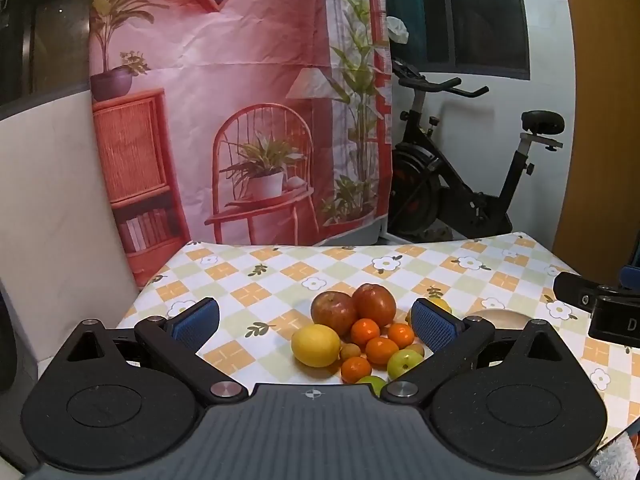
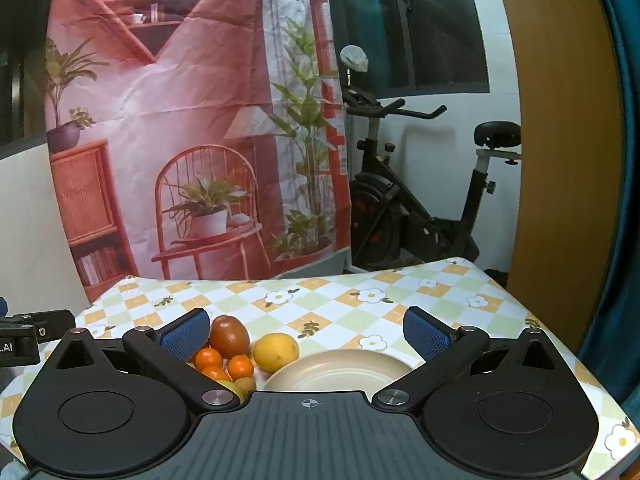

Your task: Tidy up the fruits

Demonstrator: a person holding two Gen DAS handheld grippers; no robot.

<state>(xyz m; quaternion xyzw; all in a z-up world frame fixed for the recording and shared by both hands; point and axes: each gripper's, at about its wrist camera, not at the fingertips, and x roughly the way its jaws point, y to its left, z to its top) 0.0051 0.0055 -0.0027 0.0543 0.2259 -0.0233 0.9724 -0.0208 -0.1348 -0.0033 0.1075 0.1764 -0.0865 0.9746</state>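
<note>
Now both claws stand wide open and hold nothing. The left claw (image 1: 316,320) hangs over a pile of fruits on the table (image 1: 248,280): two apples (image 1: 334,312), a lemon (image 1: 316,345), small oranges (image 1: 381,350). The right claw (image 2: 306,334) is above a beige plate (image 2: 340,372), just beside the pile.

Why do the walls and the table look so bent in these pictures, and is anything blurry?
Left wrist view: fisheye lens bows the table edge and room; the fruit pile is sharp, with soft shadows. Right wrist view: same bending, worst at the door; the plate looks clear, with no strong glare.
</note>
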